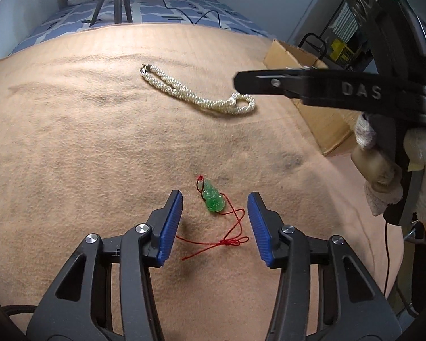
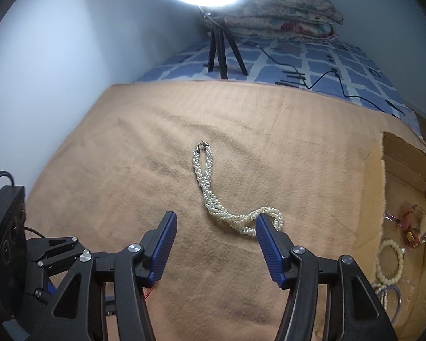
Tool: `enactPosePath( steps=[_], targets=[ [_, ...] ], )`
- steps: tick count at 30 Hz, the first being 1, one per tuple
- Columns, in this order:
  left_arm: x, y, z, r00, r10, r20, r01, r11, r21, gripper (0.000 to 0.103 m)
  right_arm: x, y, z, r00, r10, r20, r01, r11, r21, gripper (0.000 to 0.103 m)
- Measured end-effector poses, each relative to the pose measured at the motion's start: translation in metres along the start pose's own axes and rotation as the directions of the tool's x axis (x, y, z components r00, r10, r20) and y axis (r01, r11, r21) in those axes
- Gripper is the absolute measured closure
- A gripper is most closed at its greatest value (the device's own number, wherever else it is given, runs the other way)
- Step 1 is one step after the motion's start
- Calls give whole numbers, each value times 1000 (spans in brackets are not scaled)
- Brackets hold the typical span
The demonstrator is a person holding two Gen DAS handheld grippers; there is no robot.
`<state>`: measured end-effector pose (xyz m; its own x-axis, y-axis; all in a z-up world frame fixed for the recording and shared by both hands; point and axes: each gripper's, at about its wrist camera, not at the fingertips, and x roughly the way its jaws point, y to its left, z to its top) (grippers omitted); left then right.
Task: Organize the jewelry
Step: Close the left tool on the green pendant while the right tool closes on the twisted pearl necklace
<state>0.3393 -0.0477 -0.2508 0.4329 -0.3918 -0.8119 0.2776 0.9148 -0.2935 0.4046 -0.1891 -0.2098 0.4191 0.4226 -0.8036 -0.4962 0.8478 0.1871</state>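
Observation:
A green carved pendant (image 1: 213, 199) on a thin red cord (image 1: 227, 240) lies on the tan blanket (image 1: 85, 142). My left gripper (image 1: 214, 203) is open, its blue pads either side of the pendant without touching it. A twisted white pearl necklace (image 1: 196, 95) lies farther back on the blanket. In the right wrist view the pearl necklace (image 2: 227, 199) stretches ahead of my right gripper (image 2: 215, 221), which is open; its right pad sits just in front of the necklace's near loops, nothing gripped. One black finger of the right gripper reaches in over the necklace's end in the left wrist view.
A cardboard box (image 2: 403, 187) stands off the blanket's right edge, holding a bead bracelet (image 2: 389, 261) and other jewelry. A tripod (image 2: 221, 51), cables and folded quilts (image 2: 272, 11) sit on the blue bedsheet behind. A wall runs along the left side.

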Motion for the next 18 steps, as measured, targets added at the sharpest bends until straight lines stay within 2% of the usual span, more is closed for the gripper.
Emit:
enactPosePath(
  steps=[4,9,12,18],
  targets=[
    [12,1,-2,1000,12,-25,-13,1000,-8,61,17,3,4,1000,-6,-26,6,1000,-18,46],
    [18,0,-3,1000,23,-21,-23,1000,-5,62,39,5,6,998,-26,-57,24,999,-37,48],
    [22,-4,-3,999,47,-16,-46,999,16,66,48,6,6,997,-39,-73,36,998,-49,48],
    [25,-4,-2,997,73,0,-73,997,28,82,64,11,6,992,-73,-101,63,993,-96,50]
  ],
)
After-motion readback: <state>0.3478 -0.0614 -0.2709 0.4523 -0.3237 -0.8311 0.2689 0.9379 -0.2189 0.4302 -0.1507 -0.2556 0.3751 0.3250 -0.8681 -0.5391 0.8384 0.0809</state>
